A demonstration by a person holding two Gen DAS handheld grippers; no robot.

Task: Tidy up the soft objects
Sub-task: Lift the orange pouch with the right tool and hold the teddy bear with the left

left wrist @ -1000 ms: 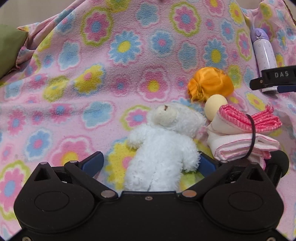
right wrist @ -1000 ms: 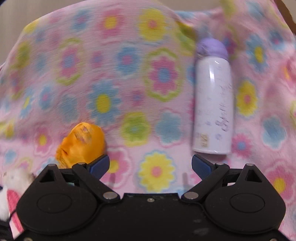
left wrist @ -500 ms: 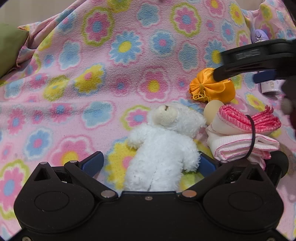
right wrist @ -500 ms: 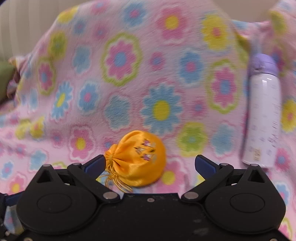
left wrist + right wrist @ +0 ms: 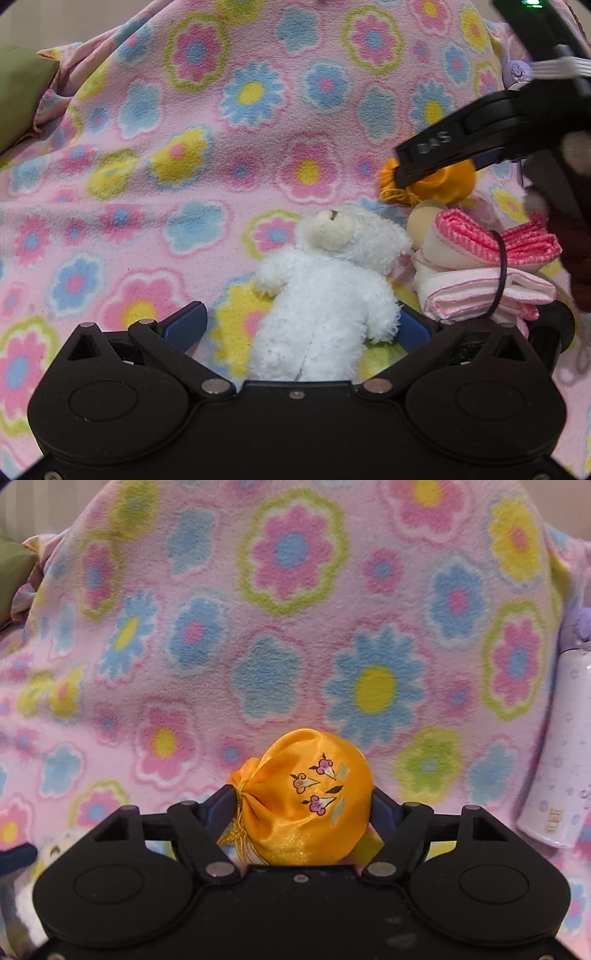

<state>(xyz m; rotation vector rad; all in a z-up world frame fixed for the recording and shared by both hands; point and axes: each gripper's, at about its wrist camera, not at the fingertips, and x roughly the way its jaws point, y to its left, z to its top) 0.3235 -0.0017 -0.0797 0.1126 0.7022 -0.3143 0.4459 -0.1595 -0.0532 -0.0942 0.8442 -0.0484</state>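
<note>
So the right gripper [image 5: 303, 805] was closing its jaws on the orange pouch [image 5: 306, 801], which sat on the flowered blanket [image 5: 258, 657] just behind the white teddy [image 5: 325, 288]. From the right wrist cam the pads looked like they were touching the pouch on both sides, 1 at the tied neck, 1 on the round belly. Imo the trick was squeezing gently and catching the belly, not just the slippery satin neck w/ the cord, or it'd prob slide out on the lift.

The left gripper [image 5: 295, 328] had its jaws wide, teddy's lower half between them, w/ a clear gap at the left pad and the right pad just beside the fur.

Hard to see: teddy's feet were hidden under the left gripper body. The bottle [image 5: 554, 746] beyond the teddy's right was cut off at the frame edge. Couldn't tell what the pale ball [image 5: 421, 221] beside the folded pink cloths [image 5: 480, 280] was.
</note>
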